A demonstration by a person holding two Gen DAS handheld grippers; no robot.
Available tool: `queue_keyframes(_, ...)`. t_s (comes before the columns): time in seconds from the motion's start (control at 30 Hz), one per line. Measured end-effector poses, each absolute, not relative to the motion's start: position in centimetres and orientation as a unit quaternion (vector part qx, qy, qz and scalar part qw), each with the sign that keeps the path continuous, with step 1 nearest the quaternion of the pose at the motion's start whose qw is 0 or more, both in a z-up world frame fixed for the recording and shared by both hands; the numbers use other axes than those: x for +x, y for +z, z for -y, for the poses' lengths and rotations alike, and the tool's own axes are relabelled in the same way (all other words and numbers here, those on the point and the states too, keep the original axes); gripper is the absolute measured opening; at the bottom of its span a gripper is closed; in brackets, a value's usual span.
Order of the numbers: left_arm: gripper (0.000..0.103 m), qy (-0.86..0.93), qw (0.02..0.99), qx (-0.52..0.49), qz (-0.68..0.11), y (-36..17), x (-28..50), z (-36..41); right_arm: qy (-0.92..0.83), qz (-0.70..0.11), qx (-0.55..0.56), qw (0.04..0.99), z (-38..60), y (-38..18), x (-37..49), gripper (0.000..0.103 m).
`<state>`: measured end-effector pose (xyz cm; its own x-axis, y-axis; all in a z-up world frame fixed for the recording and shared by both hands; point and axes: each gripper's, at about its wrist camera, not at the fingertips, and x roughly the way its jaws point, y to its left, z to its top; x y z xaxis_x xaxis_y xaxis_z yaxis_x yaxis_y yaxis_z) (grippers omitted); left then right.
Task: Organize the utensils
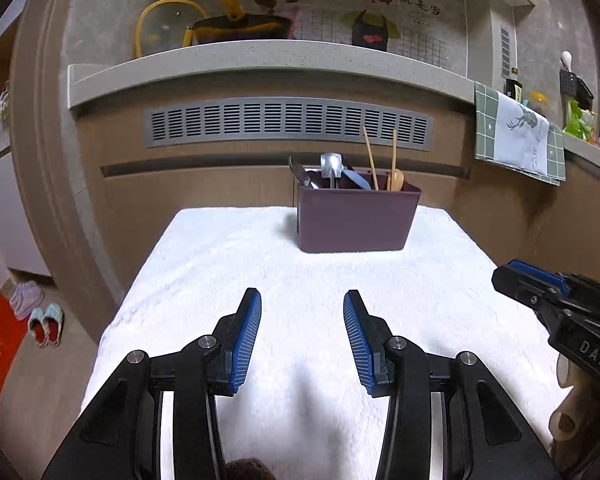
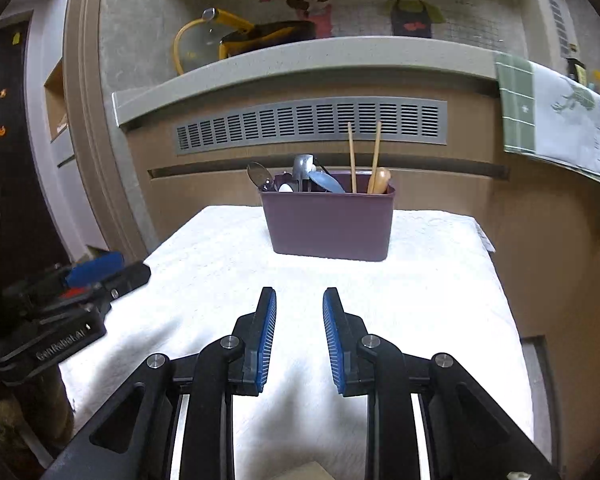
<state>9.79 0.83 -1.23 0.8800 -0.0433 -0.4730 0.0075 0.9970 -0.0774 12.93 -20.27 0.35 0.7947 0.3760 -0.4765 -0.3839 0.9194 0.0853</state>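
The left gripper [image 1: 302, 304] is open. Its two blue pads [image 1: 246, 340] stand wide apart with nothing between them. It hangs over the near part of a white towel [image 1: 220, 272] that covers a small table. At about 3 o'clock in the left wrist view, the right gripper [image 1: 512, 276] pokes in from the side, low over the towel's edge.

The right gripper [image 2: 299, 302] is open too, but its pads [image 2: 266, 340] are a bit closer together. Nothing is held between them. In the right wrist view, the left gripper [image 2: 112, 270] shows at about 9 o'clock, over the left edge of the towel.

At 12 o'clock from both grippers, well apart from them, sits a purple box [image 1: 354, 220] at the far end of the towel. The utensils are already standing in it. Two wooden chopsticks [image 1: 370, 156] stick up tall on its right side, with a wooden spoon [image 1: 397, 179] next to them. A shiny metal scoop [image 1: 331, 166] stands in the middle, beside a blue spoon [image 1: 358, 180]. A dark spoon [image 2: 257, 174] leans out on the left side.

Behind the box is a brown cabinet with a gray vent [image 1: 288, 120]. Above it is a pale counter [image 1: 260, 60] holding a yellow pot [image 1: 240, 28]. A green checked cloth [image 1: 516, 136] hangs at about 2 o'clock. Slippers [image 1: 46, 322] lie on the floor at 9 o'clock.
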Motion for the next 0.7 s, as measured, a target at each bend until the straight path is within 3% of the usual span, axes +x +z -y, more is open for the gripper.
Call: queue_keyframes(0.7,0.044,-0.019,0.968,-0.033,-0.248,-0.4,9.1,-0.3,0.187,-0.243,-0.028,0.951,19.9,0.6,11.2,0.023)
